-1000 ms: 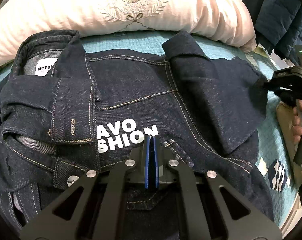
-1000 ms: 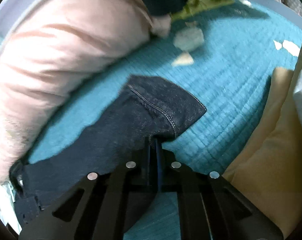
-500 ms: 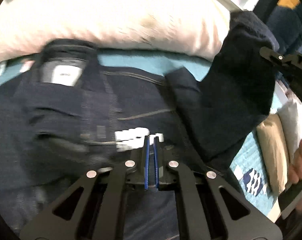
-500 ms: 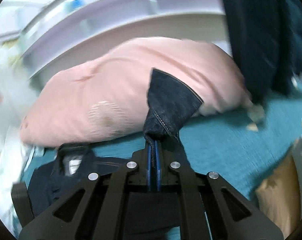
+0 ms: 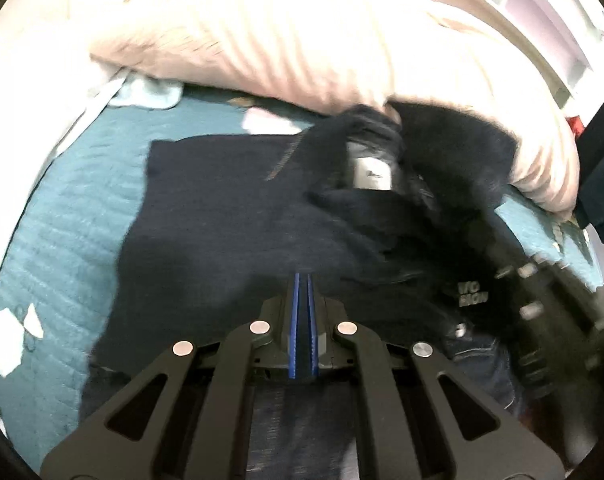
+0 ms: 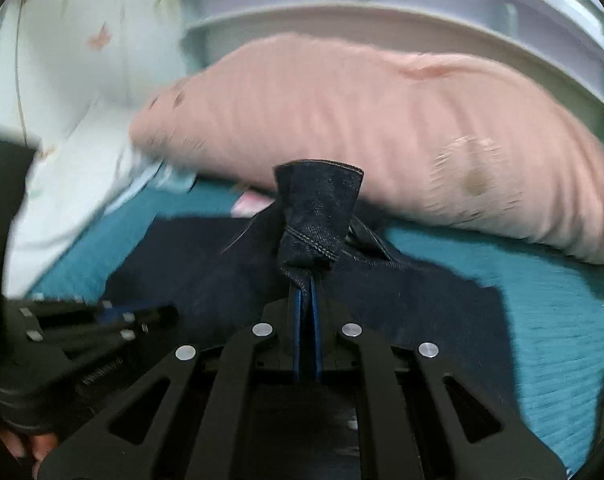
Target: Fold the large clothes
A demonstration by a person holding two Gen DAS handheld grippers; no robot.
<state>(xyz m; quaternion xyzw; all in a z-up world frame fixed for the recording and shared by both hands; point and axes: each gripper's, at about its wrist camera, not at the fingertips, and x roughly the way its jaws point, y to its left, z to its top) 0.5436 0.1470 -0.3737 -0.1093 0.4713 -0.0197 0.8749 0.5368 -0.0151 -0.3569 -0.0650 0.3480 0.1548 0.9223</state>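
Pinching denim cuff | right gripper jaws closed | cuff upright

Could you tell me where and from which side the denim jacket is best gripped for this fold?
Probably at the stitched sleeve cuff, from its open end, as the right gripper does: the thick hemmed edge bunches narrow enough for the pads. The jacket body lies flat on the bedspread.

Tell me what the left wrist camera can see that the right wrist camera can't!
Only the left wrist view shows the white printed letters and the white neck label on the dark denim garment. Only the right wrist view shows a denim cuff pinched in the right gripper, and the left gripper from outside. Both show the pink pillow and teal quilted bedcover.
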